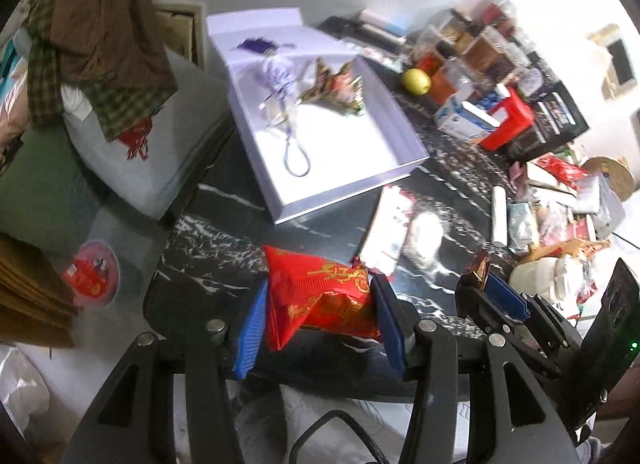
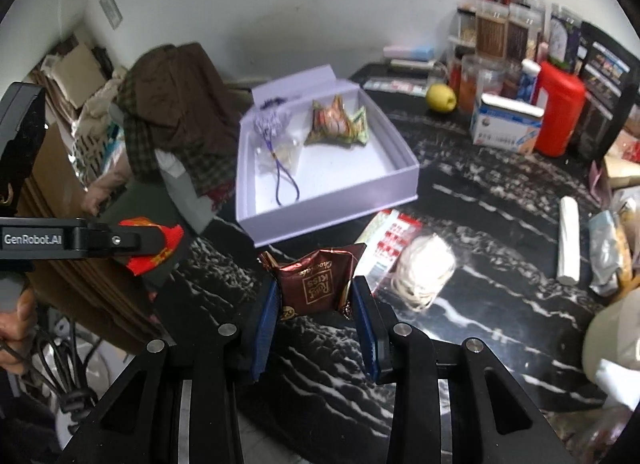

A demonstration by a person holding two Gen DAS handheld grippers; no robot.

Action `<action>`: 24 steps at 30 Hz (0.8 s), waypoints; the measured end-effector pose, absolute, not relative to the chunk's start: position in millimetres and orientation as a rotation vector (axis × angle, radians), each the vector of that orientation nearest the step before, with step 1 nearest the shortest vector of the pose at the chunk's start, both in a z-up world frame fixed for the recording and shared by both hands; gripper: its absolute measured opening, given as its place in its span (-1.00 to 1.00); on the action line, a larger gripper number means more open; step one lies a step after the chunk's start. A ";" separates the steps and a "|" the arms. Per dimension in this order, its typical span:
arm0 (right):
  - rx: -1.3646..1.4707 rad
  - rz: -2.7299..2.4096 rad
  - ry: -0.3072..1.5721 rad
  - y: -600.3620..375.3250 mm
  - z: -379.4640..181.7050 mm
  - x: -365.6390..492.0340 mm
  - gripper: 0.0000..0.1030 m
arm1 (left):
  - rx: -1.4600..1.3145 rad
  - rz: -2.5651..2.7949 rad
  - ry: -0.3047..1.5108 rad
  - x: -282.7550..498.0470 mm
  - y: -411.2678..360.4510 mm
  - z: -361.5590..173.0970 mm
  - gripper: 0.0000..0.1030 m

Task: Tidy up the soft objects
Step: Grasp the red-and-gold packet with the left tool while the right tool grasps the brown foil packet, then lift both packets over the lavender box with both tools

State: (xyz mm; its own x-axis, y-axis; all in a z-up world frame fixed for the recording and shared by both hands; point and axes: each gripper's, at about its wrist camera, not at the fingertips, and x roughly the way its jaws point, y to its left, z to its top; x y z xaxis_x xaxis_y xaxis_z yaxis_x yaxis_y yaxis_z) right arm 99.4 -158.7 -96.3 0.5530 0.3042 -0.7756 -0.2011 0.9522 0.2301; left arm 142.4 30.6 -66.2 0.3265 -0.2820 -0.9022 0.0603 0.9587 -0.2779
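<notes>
My left gripper (image 1: 318, 300) is shut on a red pouch with gold print (image 1: 320, 296), held above the near edge of the black marble table. My right gripper (image 2: 316, 300) is shut on a brown chocolate wrapper pouch (image 2: 316, 276), held beside it; it shows at the right of the left wrist view (image 1: 478, 270). The red pouch shows at the left of the right wrist view (image 2: 154, 244). An open lilac box (image 1: 404, 167) (image 2: 340, 203) lies ahead, holding a purple tasselled sachet (image 1: 280, 71) (image 2: 272, 123) and a colourful pouch (image 1: 340, 89) (image 2: 336, 119).
A printed packet (image 2: 390, 236) and a clear bag of pale bands (image 2: 424, 268) lie just in front of the box. A yellow fruit (image 2: 440, 97), a red bottle (image 2: 558, 111), jars and boxes crowd the back right. Brown clothes (image 2: 180, 91) are piled on the left.
</notes>
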 end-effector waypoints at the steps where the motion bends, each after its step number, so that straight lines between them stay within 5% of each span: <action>1: 0.123 0.304 0.926 -160.5 -90.4 96.1 -0.29 | -0.204 -0.232 1.210 140.9 27.9 -60.9 -0.03; 24: 0.087 0.340 0.640 -179.0 18.9 107.5 -0.30 | -0.133 -0.339 0.953 170.8 -10.6 36.9 -0.03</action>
State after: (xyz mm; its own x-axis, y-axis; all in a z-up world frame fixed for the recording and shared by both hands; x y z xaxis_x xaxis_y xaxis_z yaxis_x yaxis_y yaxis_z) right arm 107.5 -179.0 18.9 0.7486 0.3373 -0.5708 -0.2843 0.9411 0.1833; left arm 170.8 -10.6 36.9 0.5314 -0.3413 -0.7753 0.2256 0.9392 -0.2588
